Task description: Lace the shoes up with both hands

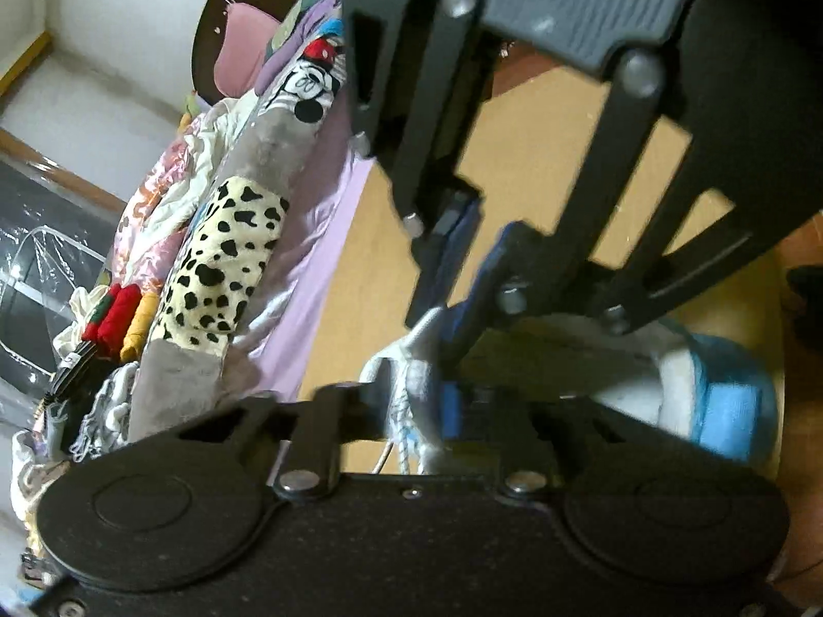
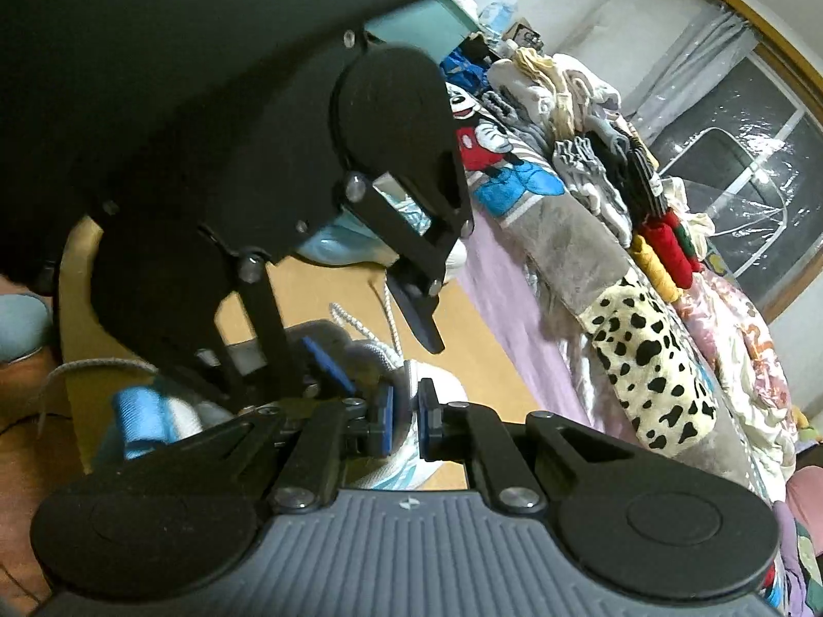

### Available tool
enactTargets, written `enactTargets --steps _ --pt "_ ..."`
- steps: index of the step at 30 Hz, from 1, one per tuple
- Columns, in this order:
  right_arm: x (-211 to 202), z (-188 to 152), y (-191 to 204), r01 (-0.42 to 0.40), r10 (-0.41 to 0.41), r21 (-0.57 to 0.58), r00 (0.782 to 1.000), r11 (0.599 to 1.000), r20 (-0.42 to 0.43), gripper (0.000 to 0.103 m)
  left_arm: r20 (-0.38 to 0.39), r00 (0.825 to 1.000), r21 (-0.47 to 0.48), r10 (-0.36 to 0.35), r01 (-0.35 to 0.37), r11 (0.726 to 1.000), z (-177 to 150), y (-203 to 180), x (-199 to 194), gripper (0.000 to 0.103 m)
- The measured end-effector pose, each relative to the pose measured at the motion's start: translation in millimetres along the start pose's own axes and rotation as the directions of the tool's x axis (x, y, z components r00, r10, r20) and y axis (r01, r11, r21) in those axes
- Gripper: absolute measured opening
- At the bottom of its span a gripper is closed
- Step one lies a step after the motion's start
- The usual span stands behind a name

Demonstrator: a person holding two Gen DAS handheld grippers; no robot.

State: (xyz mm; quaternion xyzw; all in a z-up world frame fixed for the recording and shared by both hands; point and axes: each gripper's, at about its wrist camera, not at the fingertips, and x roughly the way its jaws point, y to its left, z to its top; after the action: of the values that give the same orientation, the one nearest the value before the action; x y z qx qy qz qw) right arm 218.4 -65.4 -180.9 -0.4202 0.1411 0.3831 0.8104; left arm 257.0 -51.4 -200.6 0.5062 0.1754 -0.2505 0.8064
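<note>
A white and light-blue shoe (image 1: 720, 391) lies on a small wooden table (image 1: 540, 164), close under both grippers. My left gripper (image 1: 422, 401) is closed around the white lace (image 1: 406, 411) at the shoe's front. In the right wrist view, my right gripper (image 2: 404, 411) has its blue pads (image 2: 383, 414) nearly together around the white shoe tongue or lace (image 2: 406, 375); whether they pinch it is hard to tell. The other gripper fills the upper part of each view. A loose white lace (image 2: 355, 321) loops on the table beyond. The shoe (image 2: 149, 421) is mostly hidden.
A bed with a purple sheet (image 1: 314, 257) runs alongside the table, piled with a spotted plush cushion (image 1: 226, 267), folded clothes (image 2: 663, 252) and Mickey Mouse fabric (image 2: 488, 144). A second light-blue shoe (image 2: 334, 249) sits behind. A window (image 2: 746, 123) is at the far right.
</note>
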Motion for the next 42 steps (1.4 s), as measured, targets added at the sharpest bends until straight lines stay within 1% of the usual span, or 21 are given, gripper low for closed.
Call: enactTargets --steps 4,6,7,8,9,10,12,13,15,17,19,20,23,24,25,27,29,30,33,38,42 --pt "-9 -11 -4 -0.038 0.038 -0.007 0.999 0.999 -0.031 0.011 0.009 0.999 -0.062 0.046 -0.046 0.997 -5 -3 -1 0.012" --pt "-15 -21 -12 -0.071 0.072 0.026 0.997 0.997 -0.033 0.011 0.010 0.998 -0.155 0.069 -0.067 0.986 -9 1 0 0.012" --pt "-18 -27 -18 -0.091 0.092 0.059 0.995 0.994 -0.027 0.011 0.009 0.997 -0.200 0.080 -0.076 0.977 -11 2 0 0.012" --pt "-19 -32 -26 -0.103 0.107 0.125 0.994 0.987 -0.025 0.011 0.008 0.996 -0.247 0.089 -0.084 0.965 -12 3 -1 0.012" --pt "-18 -38 -38 -0.118 0.123 0.223 0.992 0.968 -0.012 0.011 0.007 0.995 -0.281 0.098 -0.092 0.955 -12 2 -2 0.012" --pt "-18 -43 -50 -0.133 0.138 0.323 0.990 0.937 0.005 0.011 0.006 0.994 -0.311 0.107 -0.100 0.945 -13 2 -3 0.011" --pt "-13 -53 -76 -0.142 0.135 0.544 0.989 0.827 0.052 0.013 0.005 0.992 -0.360 0.124 -0.114 0.926 -13 1 -5 0.011" --pt "-10 -58 -85 -0.155 0.133 0.636 0.988 0.756 0.083 0.016 0.006 0.991 -0.374 0.131 -0.120 0.920 -13 0 -6 0.011" --pt "-1 -69 -102 -0.194 0.133 0.789 0.981 0.583 0.143 0.023 0.009 0.989 -0.389 0.145 -0.130 0.912 -12 -1 -5 0.011" --pt "11 -81 -112 -0.244 0.145 0.887 0.969 0.391 0.202 0.025 0.009 0.988 -0.390 0.153 -0.137 0.910 -11 -1 -5 0.011" --pt "23 -96 -115 -0.277 0.155 0.940 0.956 0.199 0.249 0.027 0.005 0.987 -0.398 0.158 -0.143 0.906 -10 1 -4 0.011" --pt "29 -102 -115 -0.285 0.165 0.952 0.950 0.113 0.265 0.027 0.004 0.987 -0.403 0.160 -0.145 0.904 -10 1 -4 0.011" --pt "45 -121 -109 -0.279 0.174 0.954 0.939 -0.114 0.296 0.027 0.001 0.986 -0.394 0.165 -0.151 0.906 -7 1 -2 0.011" --pt "48 -126 -106 -0.275 0.171 0.945 0.937 -0.178 0.305 0.027 0.000 0.986 -0.392 0.167 -0.153 0.907 -7 1 -3 0.011" --pt "50 -131 -103 -0.276 0.165 0.933 0.934 -0.230 0.317 0.027 -0.003 0.986 -0.393 0.167 -0.155 0.906 -6 1 -3 0.011" --pt "53 -137 -99 -0.275 0.157 0.911 0.930 -0.306 0.334 0.027 -0.004 0.985 -0.387 0.171 -0.159 0.908 -6 0 -4 0.011" --pt "57 -139 -99 -0.276 0.148 0.891 0.926 -0.360 0.347 0.024 -0.005 0.985 -0.386 0.172 -0.160 0.909 -6 -1 -4 0.011" --pt "59 -139 -99 -0.275 0.145 0.882 0.925 -0.383 0.351 0.020 -0.005 0.985 -0.385 0.172 -0.161 0.909 -6 -1 -5 0.011" --pt "63 -141 -95 -0.264 0.148 0.860 0.922 -0.437 0.358 0.018 -0.006 0.985 -0.385 0.170 -0.160 0.909 -6 -1 -5 0.011" --pt "63 -139 -89 -0.231 0.163 0.860 0.928 -0.454 0.335 0.016 -0.005 0.986 -0.379 0.169 -0.158 0.912 -5 -1 -7 0.011" --pt "64 -140 -88 -0.221 0.155 0.846 0.931 -0.486 0.332 0.016 -0.003 0.986 -0.368 0.169 -0.158 0.916 -4 -2 -8 0.011"
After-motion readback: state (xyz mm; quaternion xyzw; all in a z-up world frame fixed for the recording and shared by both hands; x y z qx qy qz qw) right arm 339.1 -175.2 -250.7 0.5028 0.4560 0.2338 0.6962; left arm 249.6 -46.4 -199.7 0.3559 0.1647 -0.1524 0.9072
